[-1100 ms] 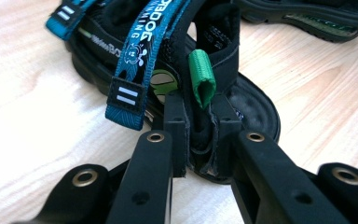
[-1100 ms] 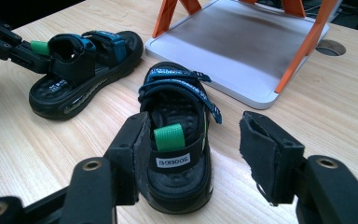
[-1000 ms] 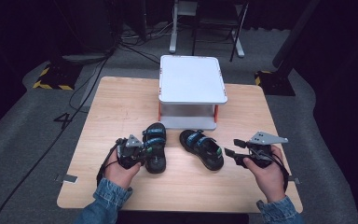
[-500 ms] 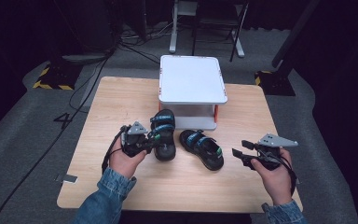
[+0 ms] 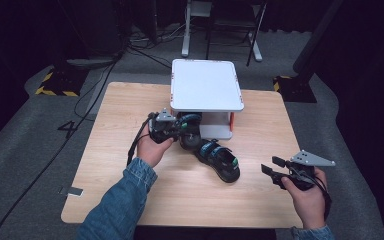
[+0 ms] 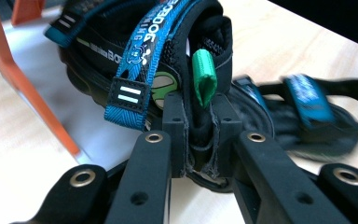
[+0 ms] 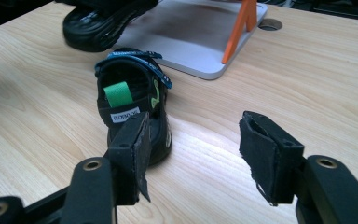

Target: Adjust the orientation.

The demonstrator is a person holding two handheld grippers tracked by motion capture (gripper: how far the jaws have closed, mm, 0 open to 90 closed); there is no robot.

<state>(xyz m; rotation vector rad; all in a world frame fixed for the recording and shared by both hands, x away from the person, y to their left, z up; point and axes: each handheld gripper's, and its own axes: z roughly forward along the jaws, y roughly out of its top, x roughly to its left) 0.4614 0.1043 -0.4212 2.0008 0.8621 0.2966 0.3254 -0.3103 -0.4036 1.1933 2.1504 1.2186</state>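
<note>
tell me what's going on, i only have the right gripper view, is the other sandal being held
Observer: Yes. In the left gripper view the left hand-held gripper is shut on the heel strap of the held sandal.
Operator: where is it going
Observer: The high view shows it at the front edge of the white two-tier rack, by the lower shelf.
Operator: and my side
Observer: The right hand-held gripper is open, holding nothing, apart from the sandal on the table.

L claw w/ sandal at shelf
</note>
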